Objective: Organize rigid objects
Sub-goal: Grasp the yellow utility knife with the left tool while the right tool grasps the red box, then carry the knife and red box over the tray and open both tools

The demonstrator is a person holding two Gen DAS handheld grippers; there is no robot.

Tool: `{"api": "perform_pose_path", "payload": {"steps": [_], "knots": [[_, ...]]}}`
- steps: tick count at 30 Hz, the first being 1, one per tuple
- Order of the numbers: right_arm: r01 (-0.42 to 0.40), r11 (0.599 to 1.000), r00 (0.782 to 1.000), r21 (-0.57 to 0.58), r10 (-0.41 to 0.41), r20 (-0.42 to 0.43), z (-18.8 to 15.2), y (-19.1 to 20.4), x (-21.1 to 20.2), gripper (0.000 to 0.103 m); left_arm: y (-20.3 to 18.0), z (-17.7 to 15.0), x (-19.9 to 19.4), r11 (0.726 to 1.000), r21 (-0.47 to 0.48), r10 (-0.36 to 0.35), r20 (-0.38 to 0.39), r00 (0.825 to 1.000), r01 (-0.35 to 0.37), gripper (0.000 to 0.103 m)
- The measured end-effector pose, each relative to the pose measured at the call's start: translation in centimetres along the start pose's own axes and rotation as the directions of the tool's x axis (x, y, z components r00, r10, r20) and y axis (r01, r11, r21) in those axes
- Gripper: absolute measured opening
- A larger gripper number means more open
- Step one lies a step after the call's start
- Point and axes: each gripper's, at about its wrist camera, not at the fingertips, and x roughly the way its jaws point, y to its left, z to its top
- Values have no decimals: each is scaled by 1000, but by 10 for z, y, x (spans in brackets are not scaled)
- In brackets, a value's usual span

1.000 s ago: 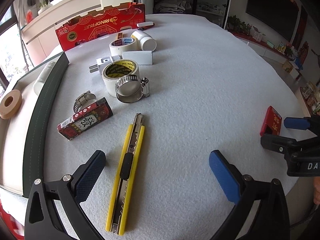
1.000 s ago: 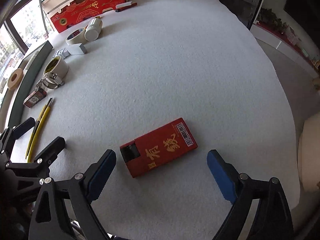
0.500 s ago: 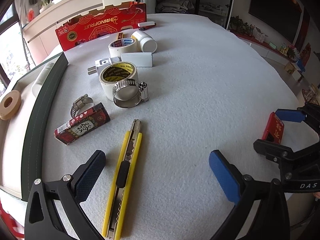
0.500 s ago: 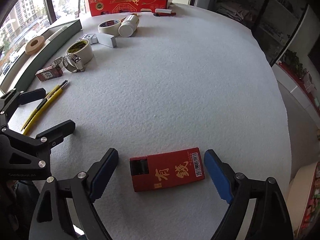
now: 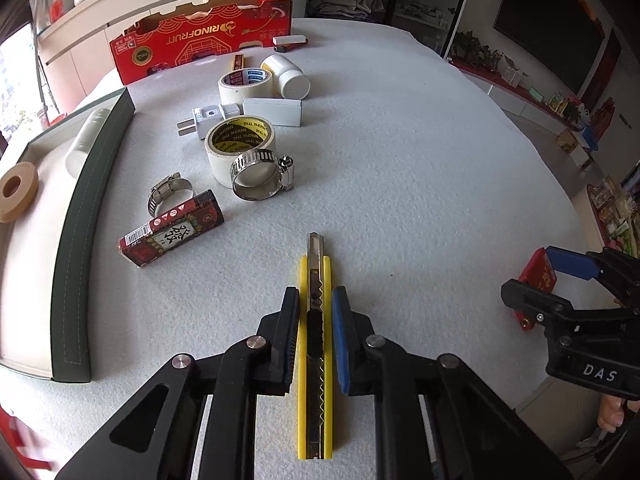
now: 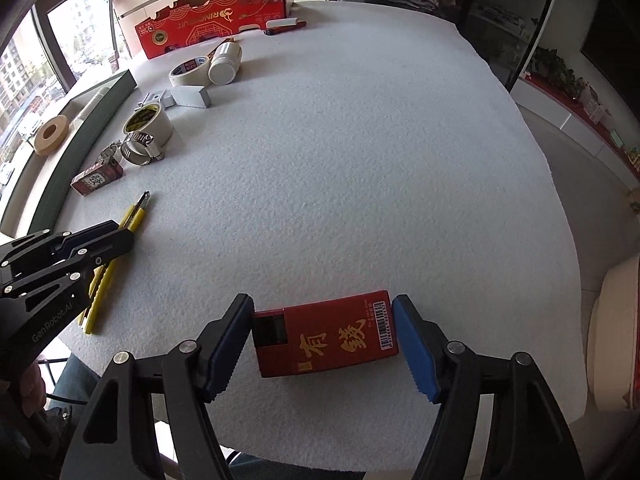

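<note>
A yellow utility knife (image 5: 315,264) lies lengthwise on the white felt table, and my left gripper (image 5: 316,292) is shut on its body. The same knife (image 6: 136,212) pokes out past the left gripper (image 6: 116,240) in the right wrist view. A red box with gold characters (image 6: 328,336) lies crosswise near the table's front edge. My right gripper (image 6: 322,300) is closing on it, its pads meeting the two short ends. The left wrist view shows that red box (image 5: 538,276) between the right gripper's fingers (image 5: 568,264).
A dark green tray (image 5: 80,240) on the left holds a tan ring (image 5: 16,192) and a white tube (image 5: 86,140). Beyond the knife lie a dark red pack (image 5: 172,234), two hose clamps (image 5: 260,176), tape rolls (image 5: 240,140), a plug (image 5: 208,118), a white bottle (image 5: 288,76) and a red carton (image 5: 200,40).
The left jaws went from wide open to clamped on the knife. The right jaws narrowed from well apart onto the red box's ends.
</note>
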Motion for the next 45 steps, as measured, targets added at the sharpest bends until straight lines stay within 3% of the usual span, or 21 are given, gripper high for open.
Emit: {"api": "perform_pose_path", "payload": {"steps": [7, 15, 18, 21, 23, 24, 25, 27, 30, 31, 32, 33, 34, 39, 45], "knots": [[-48, 997, 998, 67, 45, 39, 0, 4, -24, 72, 2, -2, -25, 1000, 0, 6, 38, 999, -6, 18], [-75, 995, 995, 67, 71, 68, 6, 19, -38, 72, 11, -1, -47, 1000, -20, -1, 87, 996, 3, 18], [-79, 995, 995, 67, 75, 68, 7, 23, -39, 72, 21, -3, -45, 999, -34, -12, 76, 997, 15, 18], [-86, 994, 995, 67, 83, 56, 6, 26, -36, 72, 24, -11, -28, 1000, -26, 16, 11, 1000, -16, 18], [-97, 992, 995, 75, 94, 43, 4, 27, -32, 72, 24, -21, -18, 999, -23, 31, -27, 999, -32, 30], [-104, 991, 994, 81, 101, 39, 2, 27, -31, 72, 22, -25, -18, 999, -16, 36, -10, 999, -36, 37], [-110, 990, 994, 86, 107, 36, 1, 27, -30, 72, 19, -28, -19, 998, 4, 64, -2, 998, -64, 55], [-115, 990, 993, 87, 113, 32, -2, 28, -30, 72, 14, -33, -16, 995, 31, 95, -15, 995, -95, 74], [-121, 989, 992, 85, 119, 32, -4, 29, -31, 72, 14, -40, -14, 994, 24, 110, -2, 994, -110, 74], [-124, 988, 992, 87, 122, 32, -4, 30, -31, 72, 13, -39, -13, 995, 23, 101, -8, 995, -101, 67], [-126, 988, 992, 90, 124, 31, -4, 30, -31, 72, 12, -38, -14, 995, 29, 96, -5, 995, -96, 57], [-129, 987, 991, 91, 127, 31, -4, 31, -31, 72, 9, -37, -16, 994, 46, 101, -1, 995, -101, 28], [-133, 987, 991, 91, 131, 32, -4, 32, -32, 72, 8, -35, -16, 994, 58, 92, -13, 996, -92, 17], [-139, 987, 989, 86, 134, 58, -2, 37, -42, 72, 14, -30, -27, 999, 15, 52, -27, 998, -51, 17], [-146, 987, 986, 74, 139, 87, 10, 48, -53, 72, 25, -9, -65, 998, -18, 56, 65, 996, -55, 17]]}}
